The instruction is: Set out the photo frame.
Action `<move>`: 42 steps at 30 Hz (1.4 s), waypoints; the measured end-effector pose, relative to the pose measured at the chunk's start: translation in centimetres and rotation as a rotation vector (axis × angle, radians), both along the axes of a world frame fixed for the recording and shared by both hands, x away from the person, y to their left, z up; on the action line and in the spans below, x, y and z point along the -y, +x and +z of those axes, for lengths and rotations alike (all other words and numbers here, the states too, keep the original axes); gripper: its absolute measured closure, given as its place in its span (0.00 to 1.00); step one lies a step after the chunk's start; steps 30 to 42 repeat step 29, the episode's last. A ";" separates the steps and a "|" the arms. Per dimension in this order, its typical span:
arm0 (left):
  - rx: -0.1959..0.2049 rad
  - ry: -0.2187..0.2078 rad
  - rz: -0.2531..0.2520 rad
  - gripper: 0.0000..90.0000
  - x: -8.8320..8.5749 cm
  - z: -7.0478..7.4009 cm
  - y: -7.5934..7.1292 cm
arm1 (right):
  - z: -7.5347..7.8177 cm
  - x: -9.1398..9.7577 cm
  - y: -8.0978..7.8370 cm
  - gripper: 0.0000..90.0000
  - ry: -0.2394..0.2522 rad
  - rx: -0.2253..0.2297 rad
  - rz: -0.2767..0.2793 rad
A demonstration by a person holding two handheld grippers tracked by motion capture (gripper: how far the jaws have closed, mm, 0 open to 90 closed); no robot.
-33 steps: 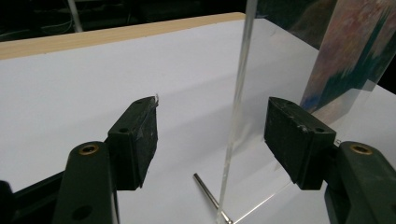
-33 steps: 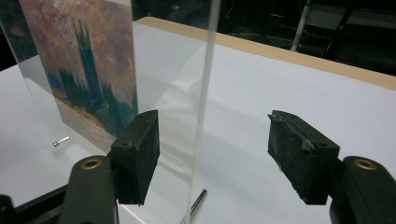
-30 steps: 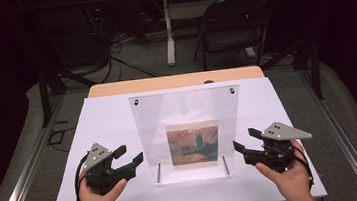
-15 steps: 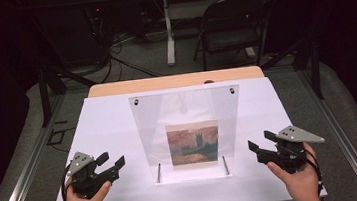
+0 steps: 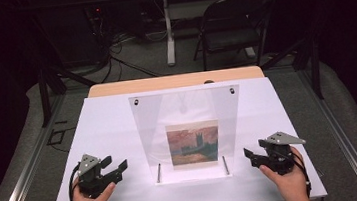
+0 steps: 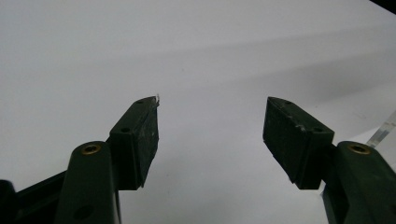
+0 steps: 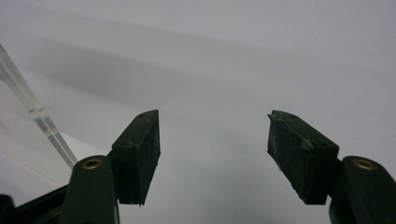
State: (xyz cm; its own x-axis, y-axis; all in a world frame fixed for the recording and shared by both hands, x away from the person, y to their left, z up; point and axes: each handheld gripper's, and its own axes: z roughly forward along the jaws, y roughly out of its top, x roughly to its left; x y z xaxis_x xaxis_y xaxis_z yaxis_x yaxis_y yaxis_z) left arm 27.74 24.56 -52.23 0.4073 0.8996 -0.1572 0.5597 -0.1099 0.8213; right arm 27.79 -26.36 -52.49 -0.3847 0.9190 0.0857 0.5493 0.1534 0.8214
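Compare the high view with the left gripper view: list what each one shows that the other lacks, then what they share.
High view alone: the picture standing in the clear acrylic stand, the right gripper, both hands, the folding chair and floor cables beyond the table.

Left gripper view alone: a close look at the worn pads on its open jaws.

Shared: the left gripper, the white tabletop, and an edge of the stand.

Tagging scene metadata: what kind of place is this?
Likely a lab or recording workspace: a white table holding a clear acrylic stand, cables on the floor, and a folding chair behind.
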 end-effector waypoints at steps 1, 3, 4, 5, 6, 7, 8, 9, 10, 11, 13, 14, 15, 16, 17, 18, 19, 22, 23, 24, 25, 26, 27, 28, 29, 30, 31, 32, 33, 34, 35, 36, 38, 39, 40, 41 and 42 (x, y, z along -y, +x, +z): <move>-0.012 0.008 -0.005 0.40 0.2 -0.4 0.1 | -0.5 0.0 0.2 0.38 0.003 -0.016 0.001; -0.024 0.011 -0.009 0.40 0.4 -0.8 0.2 | -1.0 0.1 0.4 0.39 -0.001 -0.032 -0.002; -0.024 0.011 -0.009 0.40 0.4 -0.8 0.2 | -1.0 0.1 0.4 0.39 -0.001 -0.032 -0.002; -0.041 0.005 -0.020 0.40 0.6 -1.3 0.3 | -1.4 0.1 0.6 0.39 0.012 -0.055 -0.001; -0.041 0.005 -0.020 0.40 0.6 -1.3 0.3 | -1.4 0.1 0.6 0.39 0.012 -0.055 -0.001; -0.061 0.011 -0.032 0.40 1.0 -1.6 0.4 | -1.7 0.1 0.6 0.39 0.020 -0.069 0.003; -0.061 0.011 -0.032 0.40 1.0 -1.6 0.4 | -1.7 0.1 0.6 0.39 0.020 -0.069 0.003; -0.057 0.016 -0.039 0.40 1.2 -1.6 0.4 | -1.8 0.0 0.7 0.39 0.027 -0.075 0.007; -0.057 0.016 -0.039 0.40 1.2 -1.6 0.4 | -1.8 0.0 0.7 0.39 0.028 -0.076 0.008; -0.056 0.016 -0.043 0.40 1.2 -1.6 0.4 | -1.9 0.0 0.7 0.39 0.029 -0.081 0.010; -0.060 0.020 -0.043 0.40 1.2 -1.6 0.4 | -2.0 0.0 0.7 0.39 0.031 -0.084 0.015; -0.068 0.016 -0.046 0.40 1.3 -1.8 0.5 | -2.2 -0.1 0.8 0.39 0.031 -0.098 0.022; -0.068 0.016 -0.046 0.40 1.3 -1.8 0.5 | -2.2 -0.1 0.8 0.39 0.033 -0.108 0.022; -0.073 0.017 -0.048 0.40 1.3 -1.8 0.5 | -2.2 -0.1 0.8 0.39 0.033 -0.108 0.022; -0.076 0.016 -0.049 0.40 1.3 -1.8 0.5 | -2.3 -0.1 0.9 0.39 0.044 -0.115 0.025; -0.078 0.014 -0.050 0.40 1.3 -1.9 0.5 | -2.3 0.0 0.9 0.39 0.044 -0.117 0.024; -0.078 0.014 -0.050 0.40 1.3 -1.9 0.5 | -2.3 0.0 0.9 0.39 0.044 -0.117 0.024; -0.087 0.016 -0.053 0.40 1.3 -1.9 0.6 | -2.5 0.1 1.0 0.39 0.055 -0.133 0.026; -0.087 0.016 -0.053 0.40 1.3 -1.9 0.6 | -2.5 0.1 1.0 0.39 0.055 -0.131 0.025; -0.087 0.019 -0.054 0.40 1.3 -1.9 0.6 | -2.5 0.1 1.0 0.39 0.055 -0.131 0.025; -0.087 0.016 -0.052 0.40 1.3 -1.9 0.6 | -2.6 0.2 1.0 0.39 0.057 -0.135 0.025; -0.087 0.014 -0.053 0.40 1.4 -2.0 0.7 | -2.6 0.2 1.0 0.39 0.059 -0.141 0.023; -0.087 0.014 -0.053 0.40 1.4 -2.0 0.7 | -2.6 0.2 1.0 0.39 0.056 -0.138 0.026; -0.087 0.015 -0.054 0.40 1.4 -2.0 0.7 | -2.6 0.2 1.0 0.39 0.056 -0.138 0.026; -0.089 0.015 -0.054 0.40 1.4 -1.9 0.7 | -2.6 0.3 1.0 0.39 0.055 -0.138 0.024; -0.089 0.015 -0.054 0.40 1.4 -1.9 0.7 | -2.6 0.3 1.0 0.39 0.055 -0.138 0.024; -0.089 0.015 -0.054 0.40 1.4 -1.9 0.7 | -2.6 0.3 1.0 0.39 0.055 -0.138 0.024; -0.089 0.015 -0.054 0.40 1.4 -1.9 0.7 | -2.6 0.3 1.0 0.39 0.055 -0.138 0.024; -0.089 0.015 -0.054 0.40 1.4 -1.9 0.7 | -2.6 0.3 1.0 0.39 0.055 -0.138 0.024; -0.089 0.015 -0.054 0.40 1.4 -1.9 0.7 | -2.6 0.3 1.0 0.39 0.055 -0.138 0.024; -0.089 0.015 -0.054 0.40 1.4 -1.9 0.7 | -2.6 0.3 1.0 0.39 0.055 -0.138 0.024; -0.089 0.015 -0.054 0.40 1.4 -1.9 0.7 | -2.6 0.3 1.0 0.39 0.055 -0.138 0.024; -0.089 0.015 -0.054 0.40 1.4 -1.9 0.7 | -2.6 0.3 1.0 0.39 0.055 -0.138 0.024; -0.089 0.015 -0.054 0.40 1.4 -1.9 0.7 | -2.6 0.3 1.0 0.39 0.055 -0.138 0.024; -0.089 0.015 -0.054 0.40 1.4 -1.9 0.7 | -2.6 0.3 1.0 0.39 0.055 -0.138 0.024; -0.089 0.015 -0.054 0.40 1.4 -1.9 0.7 | -2.6 0.3 1.0 0.39 0.055 -0.138 0.024; -0.089 0.015 -0.054 0.40 1.4 -1.9 0.7 | -2.6 0.3 1.0 0.39 0.055 -0.138 0.024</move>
